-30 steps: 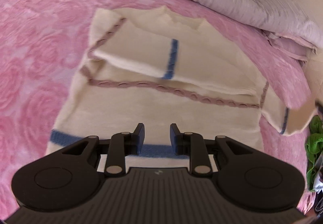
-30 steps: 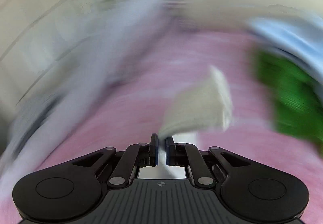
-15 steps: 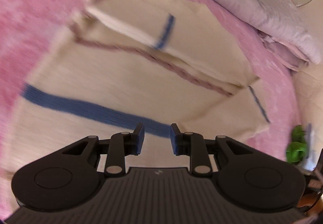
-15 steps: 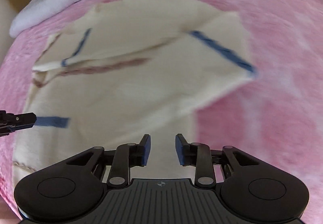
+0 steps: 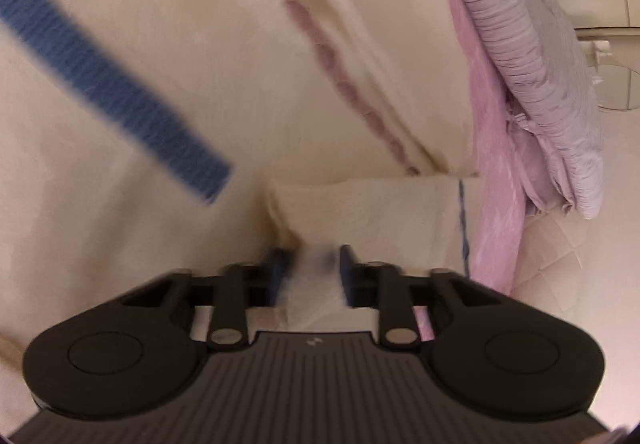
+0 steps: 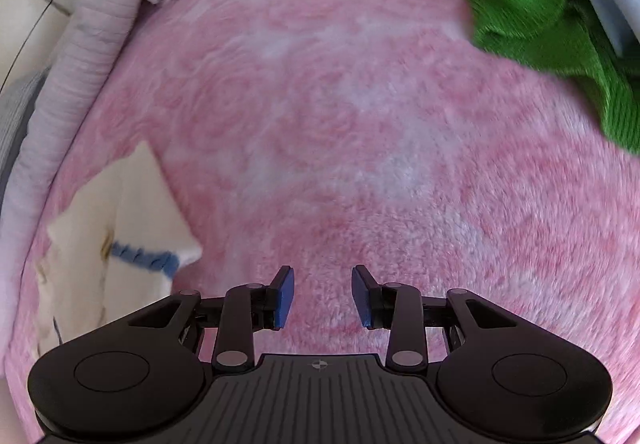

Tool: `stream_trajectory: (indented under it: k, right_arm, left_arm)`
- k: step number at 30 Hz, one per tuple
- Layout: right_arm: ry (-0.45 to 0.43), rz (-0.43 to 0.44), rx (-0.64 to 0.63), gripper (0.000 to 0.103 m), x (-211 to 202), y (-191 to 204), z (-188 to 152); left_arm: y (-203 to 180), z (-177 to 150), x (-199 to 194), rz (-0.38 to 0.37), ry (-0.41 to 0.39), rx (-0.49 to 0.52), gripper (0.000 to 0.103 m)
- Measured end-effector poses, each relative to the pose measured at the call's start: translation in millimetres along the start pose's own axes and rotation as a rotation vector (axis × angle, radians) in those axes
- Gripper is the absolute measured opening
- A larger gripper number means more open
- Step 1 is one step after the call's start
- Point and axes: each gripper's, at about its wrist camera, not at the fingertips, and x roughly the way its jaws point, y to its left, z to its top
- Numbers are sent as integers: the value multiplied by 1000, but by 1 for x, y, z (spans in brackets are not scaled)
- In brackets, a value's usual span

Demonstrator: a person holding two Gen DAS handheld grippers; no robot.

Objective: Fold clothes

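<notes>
Right now the left gripper (image 5: 310,276) has its two fingers apart, with a fold of the cream sweater (image 5: 240,63) sitting between them, though the blur hides whether they touch it. That sweater, with its blue stripe (image 5: 108,83), lies spread on the pink blanket (image 5: 496,171) on the bed, near a grey quilt (image 5: 532,55). Over on the other side, the right gripper (image 6: 322,296) is wide apart and holds nothing above the pink blanket, with a sweater corner to its left and a green cloth (image 6: 536,15) far off.
</notes>
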Motion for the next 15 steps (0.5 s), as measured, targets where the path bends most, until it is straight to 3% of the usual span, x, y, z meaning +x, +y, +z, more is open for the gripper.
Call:
stream_trajectory:
  k: [3, 9, 15]
  right_arm:
    - [14, 8, -12, 36, 8, 10, -2]
    - [12, 28, -114, 36, 18, 48, -9]
    - [30, 42, -165, 36, 37, 84, -14]
  left_arm:
    - [-45, 24, -19, 6, -83, 259, 4]
    - [-110, 107, -92, 48, -308, 694, 4]
    - [-73, 159, -98, 198, -317, 715, 4]
